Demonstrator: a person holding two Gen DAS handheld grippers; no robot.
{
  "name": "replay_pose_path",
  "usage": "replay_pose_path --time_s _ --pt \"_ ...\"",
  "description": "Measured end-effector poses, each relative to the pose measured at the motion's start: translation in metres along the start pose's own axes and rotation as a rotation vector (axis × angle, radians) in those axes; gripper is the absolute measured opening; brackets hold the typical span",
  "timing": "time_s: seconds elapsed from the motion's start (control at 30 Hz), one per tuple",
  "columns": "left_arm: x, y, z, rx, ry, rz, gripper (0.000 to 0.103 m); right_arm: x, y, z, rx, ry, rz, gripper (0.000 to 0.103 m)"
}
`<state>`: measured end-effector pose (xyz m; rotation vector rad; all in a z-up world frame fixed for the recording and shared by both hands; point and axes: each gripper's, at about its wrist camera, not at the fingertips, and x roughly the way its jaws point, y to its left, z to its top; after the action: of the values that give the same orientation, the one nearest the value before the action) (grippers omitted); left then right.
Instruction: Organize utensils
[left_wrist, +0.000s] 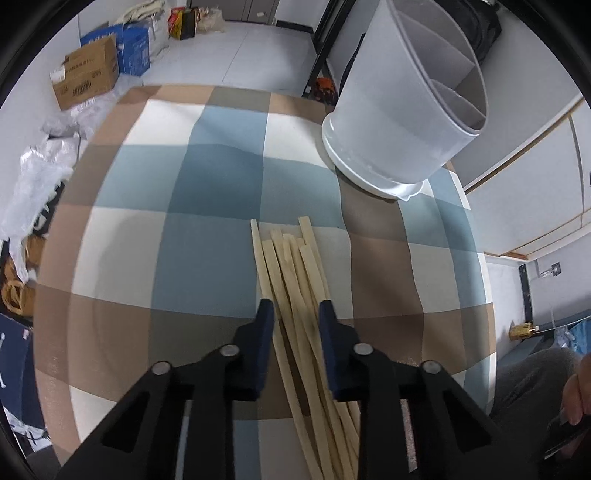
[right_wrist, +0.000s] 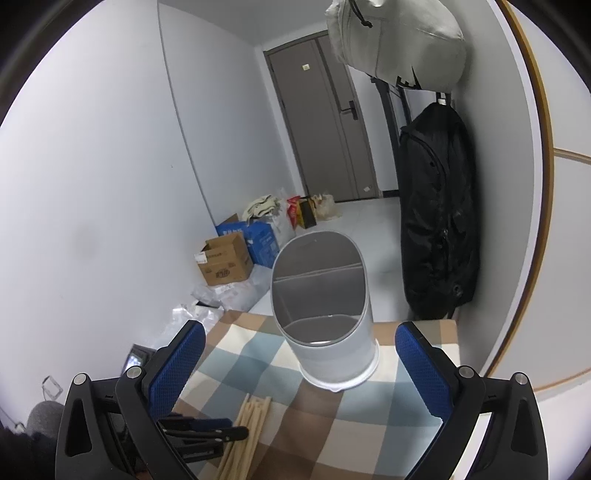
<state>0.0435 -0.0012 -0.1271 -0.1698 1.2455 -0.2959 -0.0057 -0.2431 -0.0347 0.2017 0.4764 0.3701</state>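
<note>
i have my left tool (left_wrist: 296, 308) pointed steeply down at the tabletop (left_wrist: 207, 177), its two blue pads drawn in narrow around a bundle of pale wooden chopsticks (left_wrist: 291, 273). the sticks run straight through the gap between the pads and fan out just ahead of the tips; the pads sit right against the outer sticks, though i cannot tell whether they are truly pressing yet, and the bundle lies flat on the checked cloth. ahead of this tool and off to its right stands the white utensil holder (left_wrist: 399, 122), divided inside into compartments, well apart from the chopsticks. my right tool (right_wrist: 301, 360) hovers with its pads spread wide and nothing between them, looking almost level at the same holder (right_wrist: 325, 321) straight ahead. below and to the left of that tool i can see the chopstick ends (right_wrist: 251, 413) and the dark arms of the left tool (right_wrist: 207, 432) beside them.
</note>
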Motion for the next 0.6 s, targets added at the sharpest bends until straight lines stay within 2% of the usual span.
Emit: replay_pose_path --time_s 0.03,0.13,0.33,0.6 --pt "-0.001 0.000 0.001 -0.007 -0.005 0.001 0.010 0.000 0.000 0.000 -0.008 -0.001 -0.002 0.103" --pt "-0.002 0.002 0.004 -0.018 -0.004 -0.010 0.005 -0.001 0.002 0.001 -0.020 -0.003 -0.003 0.103" --pt "0.001 0.005 0.006 -0.052 -0.012 -0.023 0.001 -0.003 0.001 0.002 -0.010 -0.003 -0.005 0.103" --pt "-0.015 0.016 0.010 -0.093 -0.096 -0.056 0.000 0.000 0.005 -0.001 -0.011 0.008 -0.019 0.103"
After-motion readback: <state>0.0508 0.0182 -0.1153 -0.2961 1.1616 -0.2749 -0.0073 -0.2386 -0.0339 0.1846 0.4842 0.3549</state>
